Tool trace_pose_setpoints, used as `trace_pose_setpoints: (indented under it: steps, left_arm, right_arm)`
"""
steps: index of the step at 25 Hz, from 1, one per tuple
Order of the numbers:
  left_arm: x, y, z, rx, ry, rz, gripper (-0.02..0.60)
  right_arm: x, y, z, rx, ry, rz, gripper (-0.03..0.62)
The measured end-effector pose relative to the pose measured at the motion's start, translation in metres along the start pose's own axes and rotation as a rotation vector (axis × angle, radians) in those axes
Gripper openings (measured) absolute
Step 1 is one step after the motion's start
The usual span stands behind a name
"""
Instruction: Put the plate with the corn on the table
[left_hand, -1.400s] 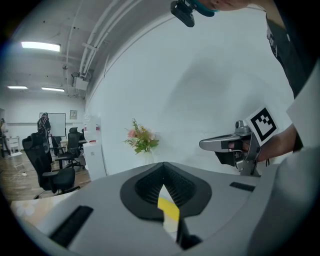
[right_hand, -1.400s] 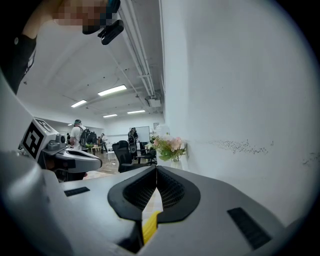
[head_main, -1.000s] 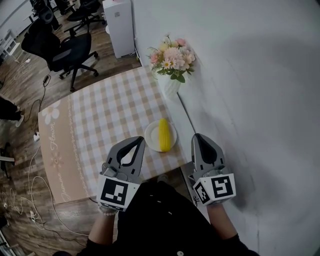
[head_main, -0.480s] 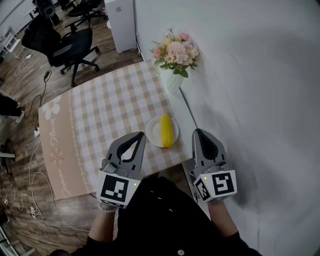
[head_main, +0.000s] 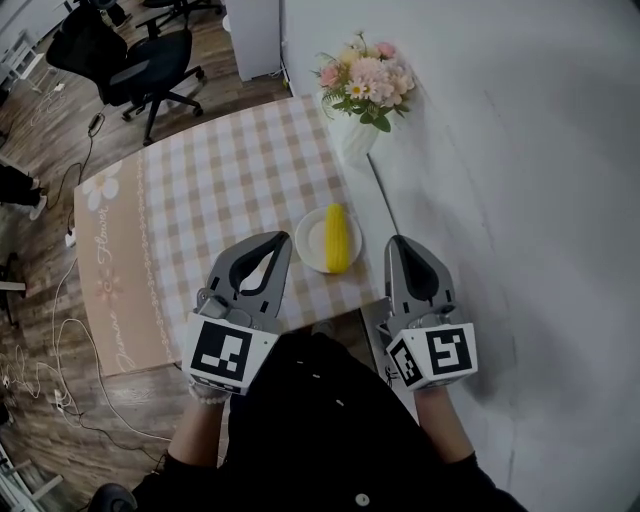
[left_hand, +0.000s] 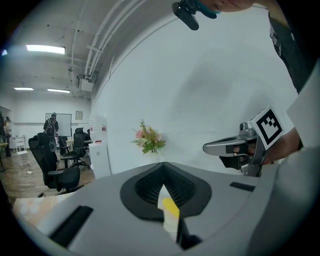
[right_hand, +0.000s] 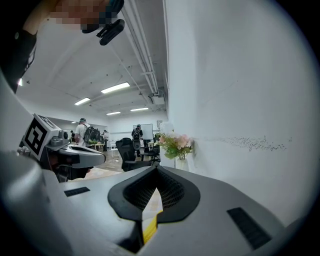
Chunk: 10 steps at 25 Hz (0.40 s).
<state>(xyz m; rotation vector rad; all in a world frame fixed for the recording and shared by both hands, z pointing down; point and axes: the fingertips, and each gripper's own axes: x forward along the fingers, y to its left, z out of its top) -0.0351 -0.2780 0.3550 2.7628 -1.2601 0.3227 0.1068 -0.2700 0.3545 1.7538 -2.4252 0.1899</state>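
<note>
**Head view.**
- Item: small round white plate (head_main: 305, 238) carrying one yellow corn cob (head_main: 338, 238) laid lengthwise. It rests flat on the desk (head_main: 220, 190), which is covered with a beige checked cloth. The plate is at the desk's near right corner, close to the near edge.
- Far right on the desk: white vase of pink flowers (head_main: 362, 85), against the white wall (head_main: 520, 150). Black office chair (head_main: 130, 65) on the floor, far left.
- Left gripper (head_main: 282, 242): grey, jaws closed together, holding nothing, tip just left of the plate and apart from it.
- Right gripper (head_main: 397, 243): grey, jaws likewise closed and empty, tip just right of the plate, past the desk's right edge. The plate lies between the two tips.

**Left gripper view.** Jaws meet at the tip. Through the slot behind them shows a yellow and white sliver, probably corn and plate below. The right gripper is in view at right.

**Right gripper view.** Jaws meet, nothing clamped. A yellow sliver and checked cloth show through the slot.

**Status (judged).** The plate appears already set down.

**Hazards (judged).**
- A closed tip swung inward could knock the rim and push the plate off the near edge.
- Such a knock could also roll the cob off the plate.
</note>
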Motion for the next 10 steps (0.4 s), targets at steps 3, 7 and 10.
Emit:
trace_pose_setpoints:
  steps: [3,7,10]
  left_arm:
    - [0.003,0.002,0.001,0.012,-0.005,-0.003,0.013]
    - [0.005,0.004,0.002,0.012,-0.019,-0.005,0.014]
    - [0.007,0.007,0.002,0.033,-0.035,-0.011,0.012]
  right_arm:
    - [0.004,0.004,0.0,-0.009,0.003,0.012,0.04]
    - [0.007,0.009,-0.002,-0.014,0.01,0.023,0.04]
    - [0.009,0.013,-0.004,-0.019,0.011,0.035,0.04]
